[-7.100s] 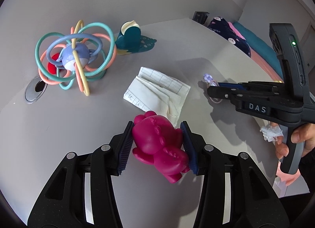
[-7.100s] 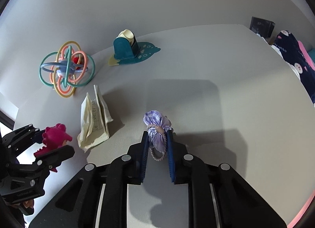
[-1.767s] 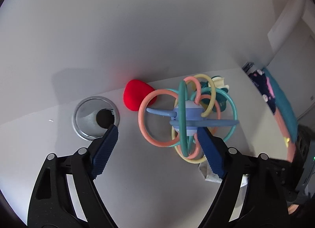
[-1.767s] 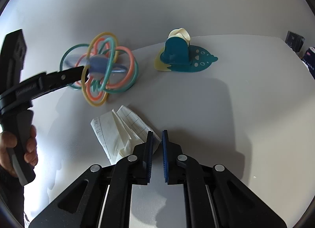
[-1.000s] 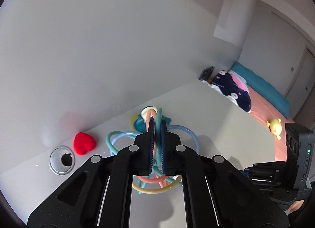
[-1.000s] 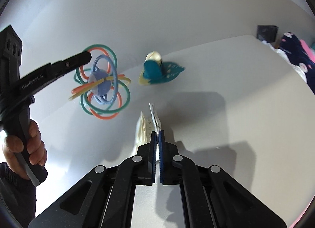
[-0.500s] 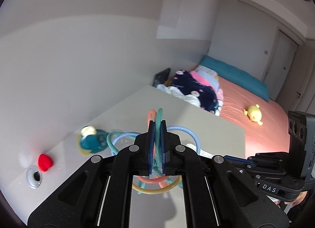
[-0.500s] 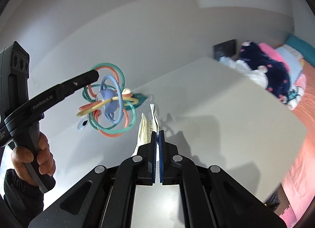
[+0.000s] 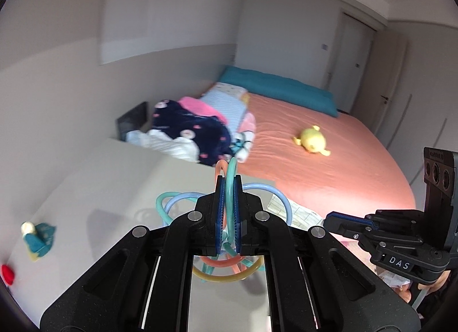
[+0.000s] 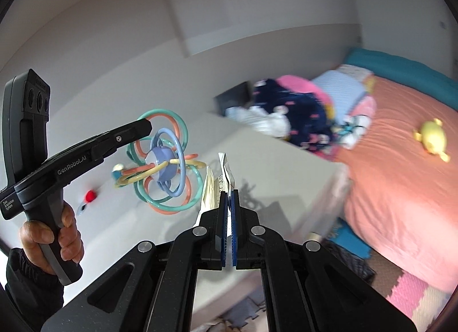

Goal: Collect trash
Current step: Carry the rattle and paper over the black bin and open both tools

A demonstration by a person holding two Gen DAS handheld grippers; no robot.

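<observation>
Both of my tongs have swung away from the wall toward the bed (image 9: 329,157) since a second ago, lifting their loads off the bench (image 9: 120,177). My left tongs (image 9: 228,188) are clamping a loop of the ring toy (image 10: 164,163), which is hanging at ten o'clock from my right tongs (image 10: 228,197). Those are pinching the folded paper (image 10: 217,186) upright above the bench edge.
</observation>
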